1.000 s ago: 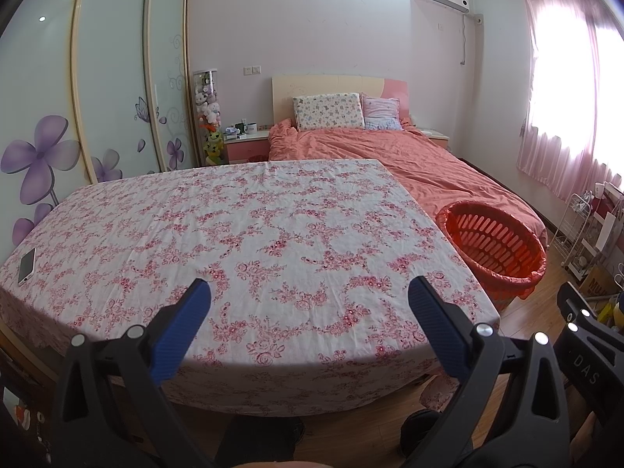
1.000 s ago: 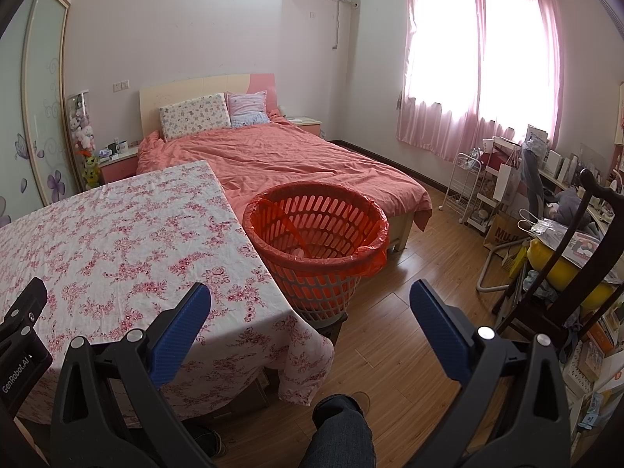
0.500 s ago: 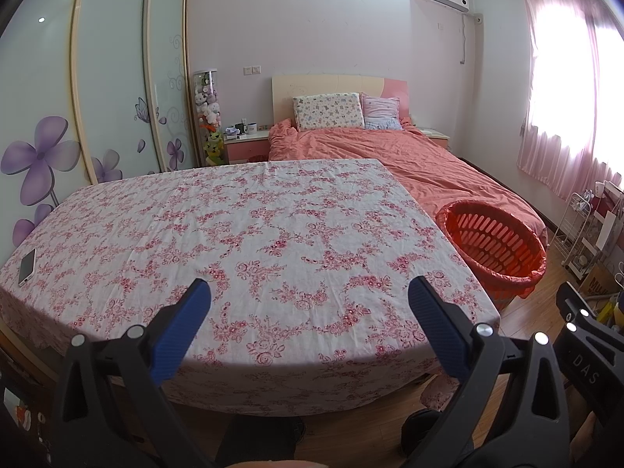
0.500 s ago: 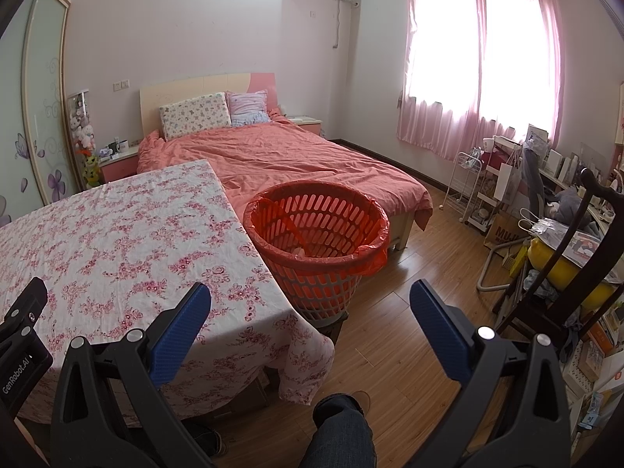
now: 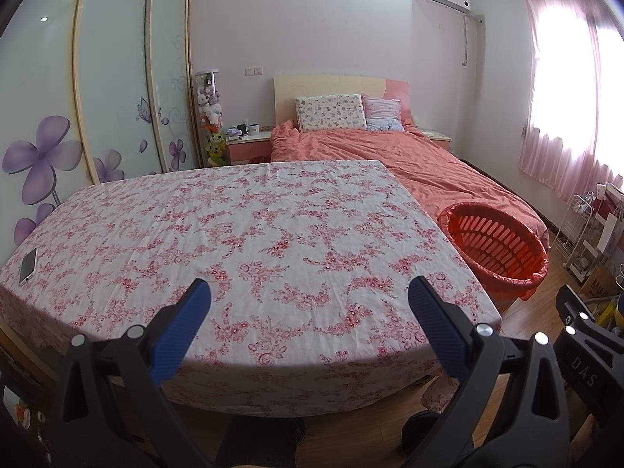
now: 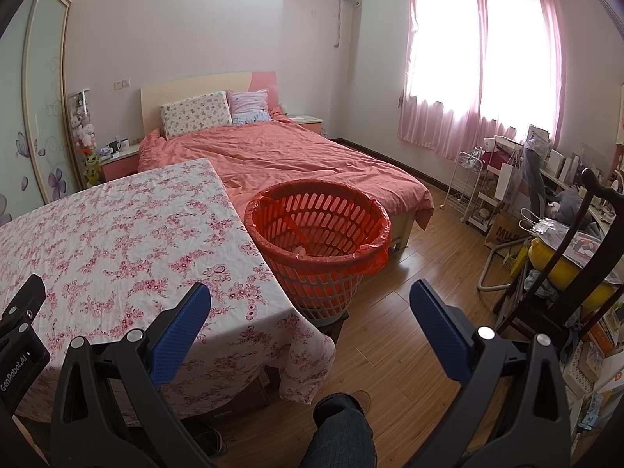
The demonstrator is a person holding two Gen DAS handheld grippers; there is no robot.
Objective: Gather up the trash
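The left gripper point(image 5: 308, 304) is hovering with fingers spread wide and holding nothing above the near edge of the table point(image 5: 241, 234). A phone point(image 5: 28, 266) is lying at its left edge, and the basket point(image 5: 493, 249) is sitting just beside its right.

Two wrist fisheyes, both low at the near tabletop edge, facing the bed.
Left view looks along the left tool point(image 5: 308, 296) straight across the tabletop point(image 5: 241, 230), near, with the wardrobe point(image 5: 113, 78) at its left edge. Right view looks along the right tool point(image 6: 310, 296), angled further right over the tabletop corner point(image 6: 117, 241) to floor point(image 6: 397, 335) and window point(image 6: 483, 46). Shared: tabletop, basket point(image 5: 493, 249) point(image 6: 318, 234), bed point(image 5: 409, 160) point(image 6: 292, 156), and each view catches the other tool at its edge.
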